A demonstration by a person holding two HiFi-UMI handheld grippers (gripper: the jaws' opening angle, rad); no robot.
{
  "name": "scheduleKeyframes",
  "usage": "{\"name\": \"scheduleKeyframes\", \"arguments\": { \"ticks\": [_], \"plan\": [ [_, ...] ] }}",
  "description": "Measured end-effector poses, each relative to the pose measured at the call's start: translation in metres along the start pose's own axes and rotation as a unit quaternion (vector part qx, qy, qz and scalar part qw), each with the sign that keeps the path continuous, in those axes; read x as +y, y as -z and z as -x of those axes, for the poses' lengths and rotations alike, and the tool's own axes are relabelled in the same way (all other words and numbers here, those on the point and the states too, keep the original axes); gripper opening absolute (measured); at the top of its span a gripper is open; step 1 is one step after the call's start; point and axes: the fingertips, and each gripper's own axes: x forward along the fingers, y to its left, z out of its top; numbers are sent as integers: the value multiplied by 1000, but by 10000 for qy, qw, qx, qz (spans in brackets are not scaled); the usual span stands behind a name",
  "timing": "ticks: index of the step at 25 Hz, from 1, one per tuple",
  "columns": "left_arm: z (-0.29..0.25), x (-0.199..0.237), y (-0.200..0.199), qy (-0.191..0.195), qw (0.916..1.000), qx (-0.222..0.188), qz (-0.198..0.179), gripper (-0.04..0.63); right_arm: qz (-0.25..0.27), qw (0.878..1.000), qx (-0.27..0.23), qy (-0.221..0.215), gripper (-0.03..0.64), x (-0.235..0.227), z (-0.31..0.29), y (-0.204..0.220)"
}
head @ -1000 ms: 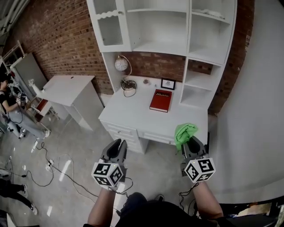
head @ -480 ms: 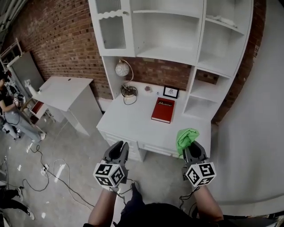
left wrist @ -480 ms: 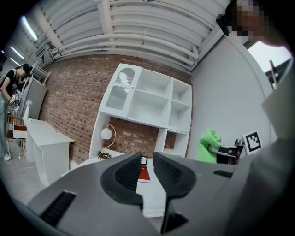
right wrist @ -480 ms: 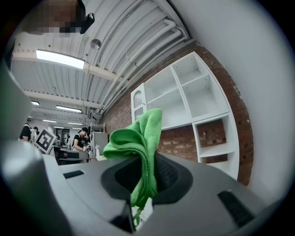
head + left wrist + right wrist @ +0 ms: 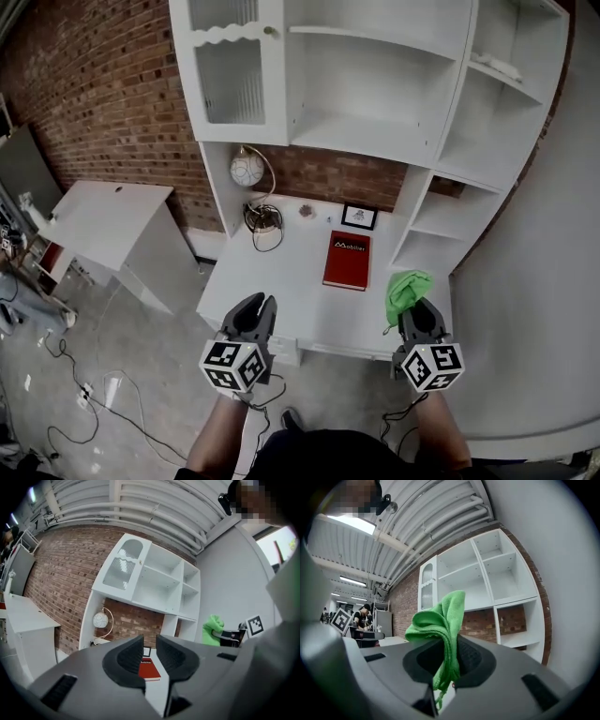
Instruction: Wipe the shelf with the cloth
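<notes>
The white shelf unit (image 5: pixel 375 136) stands on a white desk (image 5: pixel 272 281) against a brick wall. A green cloth (image 5: pixel 405 287) is bunched in my right gripper (image 5: pixel 418 309), which is shut on it over the desk's front right corner, well below the shelves. In the right gripper view the cloth (image 5: pixel 440 620) sticks up out of the jaws, with the shelf unit (image 5: pixel 487 578) beyond. My left gripper (image 5: pixel 259 307) hovers over the desk's front edge; its jaws stand almost together with nothing between them. In the left gripper view (image 5: pixel 150 651) the shelf unit (image 5: pixel 159 585) is ahead.
On the desk lie a red book (image 5: pixel 347 260), a small picture frame (image 5: pixel 357 217), a coiled cable (image 5: pixel 264 218) and a globe lamp (image 5: pixel 247 170). A glass-door cabinet (image 5: pixel 228 80) forms the unit's upper left. A white side table (image 5: pixel 94 211) stands left; cables lie on the floor.
Both grippers and the head view have moved forward toward the desk and shelf unit; the grippers now hang over the desk's front edge. The cloth stays held.
</notes>
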Motion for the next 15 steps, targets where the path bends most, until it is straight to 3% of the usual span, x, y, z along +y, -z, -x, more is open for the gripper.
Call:
{"name": "scheduleKeyframes", "arguments": {
  "ticks": [6,15],
  "plan": [
    [-28,55,-6,169,9994,35,297,80,7,9997,106,238,52,15,-49,5],
    [-73,85,14,90,9984,268,479,80,0,9988,488,62,52,11,-105,36]
  ]
}}
